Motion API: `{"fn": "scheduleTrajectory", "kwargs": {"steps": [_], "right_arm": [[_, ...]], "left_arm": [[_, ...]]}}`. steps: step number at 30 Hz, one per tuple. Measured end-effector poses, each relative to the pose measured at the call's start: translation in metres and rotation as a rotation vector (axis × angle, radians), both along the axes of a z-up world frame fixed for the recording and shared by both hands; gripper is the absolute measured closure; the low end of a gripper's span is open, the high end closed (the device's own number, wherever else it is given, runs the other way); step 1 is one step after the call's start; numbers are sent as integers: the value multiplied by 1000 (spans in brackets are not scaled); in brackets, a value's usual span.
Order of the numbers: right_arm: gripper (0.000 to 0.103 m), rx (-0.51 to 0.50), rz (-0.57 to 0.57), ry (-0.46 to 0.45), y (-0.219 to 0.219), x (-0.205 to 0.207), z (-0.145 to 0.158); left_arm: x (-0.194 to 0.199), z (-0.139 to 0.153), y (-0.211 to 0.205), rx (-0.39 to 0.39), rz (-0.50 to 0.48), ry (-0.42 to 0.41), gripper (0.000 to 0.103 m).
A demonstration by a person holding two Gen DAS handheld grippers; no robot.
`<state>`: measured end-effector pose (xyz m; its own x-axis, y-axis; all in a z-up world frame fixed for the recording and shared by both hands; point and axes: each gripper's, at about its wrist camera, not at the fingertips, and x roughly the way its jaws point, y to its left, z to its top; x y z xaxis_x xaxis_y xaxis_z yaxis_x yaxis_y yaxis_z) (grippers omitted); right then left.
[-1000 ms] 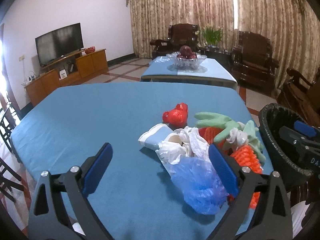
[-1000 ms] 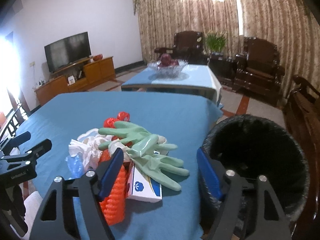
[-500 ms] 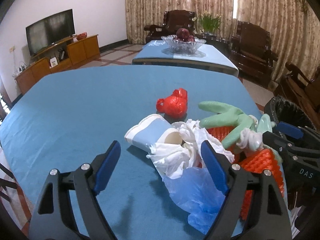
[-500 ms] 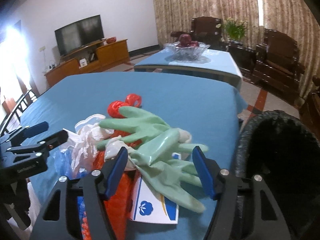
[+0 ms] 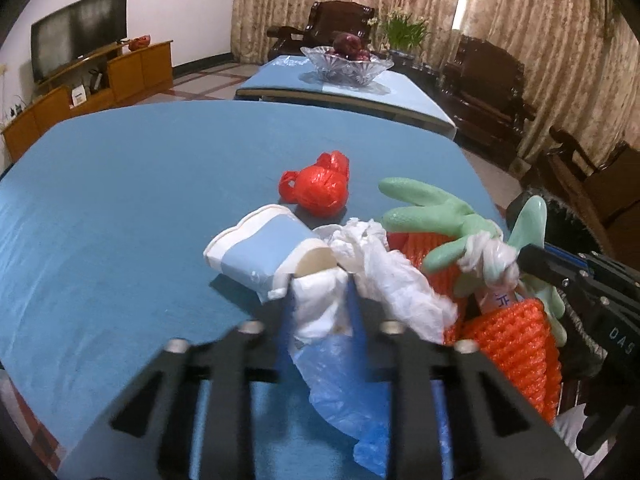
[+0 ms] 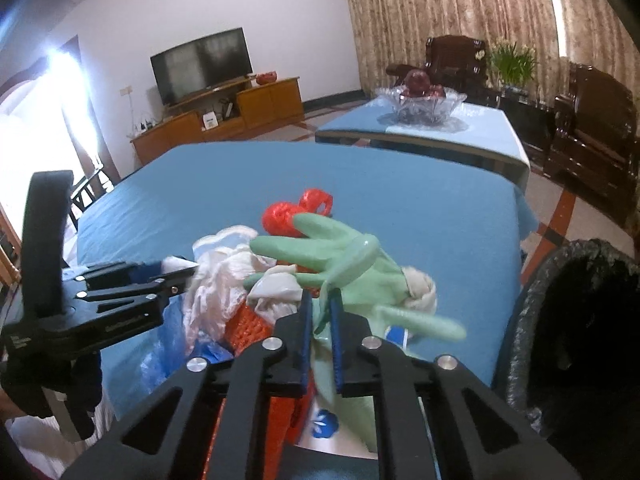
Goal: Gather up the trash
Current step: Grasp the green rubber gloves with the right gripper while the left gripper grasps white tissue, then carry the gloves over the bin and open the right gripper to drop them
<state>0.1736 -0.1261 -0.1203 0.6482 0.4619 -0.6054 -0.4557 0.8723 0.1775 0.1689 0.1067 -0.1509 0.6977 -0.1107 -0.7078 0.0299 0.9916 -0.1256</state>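
Two green gloves (image 6: 352,276), one paper cup (image 5: 264,252)

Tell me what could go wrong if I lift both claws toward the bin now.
The green glove in the right claw looks knotted to white plastic, so neighbouring trash may drag off the table. The left claw pinches only a tissue wad; it could tear or slip. The paper cup touching it may roll.

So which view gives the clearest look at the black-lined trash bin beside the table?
The right wrist view: the black-lined trash bin fills its lower right, with the rim and dark opening visible past the blue table. The left wrist view shows only a sliver of its rim behind the pale green rubber glove.
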Motion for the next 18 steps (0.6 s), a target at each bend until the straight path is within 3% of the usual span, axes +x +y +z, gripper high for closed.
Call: {"fn": "scheduleTrajectory", "kwargs": {"steps": [5, 18], "right_arm": [[95, 25, 2, -44, -1, -5, 16], [95, 103, -16, -159, -16, -21, 68]], "left_arm": [[-6, 17, 6, -7, 14, -61, 97], [-30, 96, 18, -40, 29, -255, 97]]}}
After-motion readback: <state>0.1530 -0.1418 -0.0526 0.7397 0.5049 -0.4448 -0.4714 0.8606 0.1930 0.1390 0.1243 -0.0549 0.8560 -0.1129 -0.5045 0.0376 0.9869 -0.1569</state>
